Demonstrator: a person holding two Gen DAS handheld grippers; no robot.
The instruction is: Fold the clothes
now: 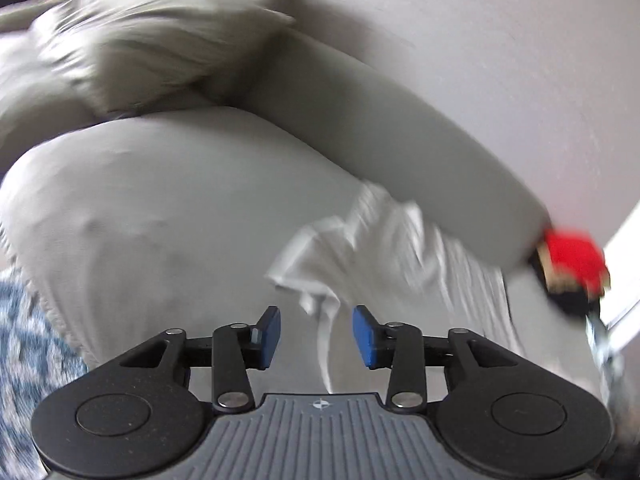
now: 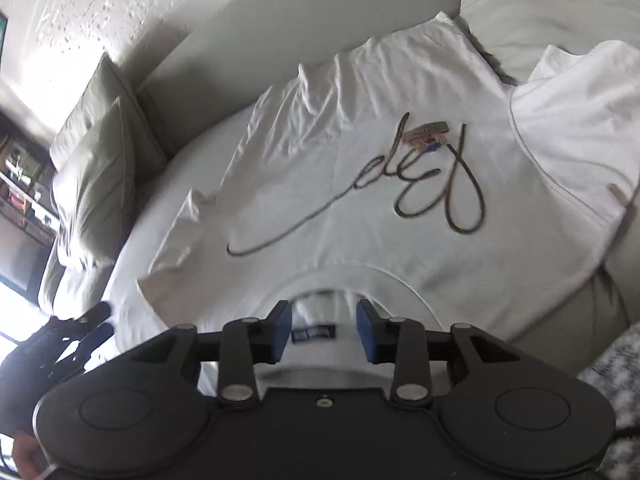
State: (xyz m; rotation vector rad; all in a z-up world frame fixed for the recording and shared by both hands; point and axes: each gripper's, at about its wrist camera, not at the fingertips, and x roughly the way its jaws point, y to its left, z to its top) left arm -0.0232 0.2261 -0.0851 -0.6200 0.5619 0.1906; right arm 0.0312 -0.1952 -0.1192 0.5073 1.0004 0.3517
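Ahead of the right gripper [image 2: 323,330], whose jaws are held wide apart, the white T-shirt [image 2: 360,208] is spread on the sofa [image 2: 280,32]. Likewise, the left gripper [image 1: 316,336] is held wide, one blurred corner of the shirt just beyond its fingertips.

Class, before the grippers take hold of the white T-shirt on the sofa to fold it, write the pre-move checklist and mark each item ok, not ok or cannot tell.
1. Right gripper open: ok, nothing held.
2. Left gripper open: ok, nothing held.
3. White T-shirt spread print-up on the sofa cushion: ok.
4. Shirt lying flat: not ok, wrinkles near its far edge, one sleeve bunched.
5. Collar within the right gripper's line: ok, directly ahead of the fingers.
6. Left gripper lined up on shirt fabric: cannot tell, the left wrist view is blurred.
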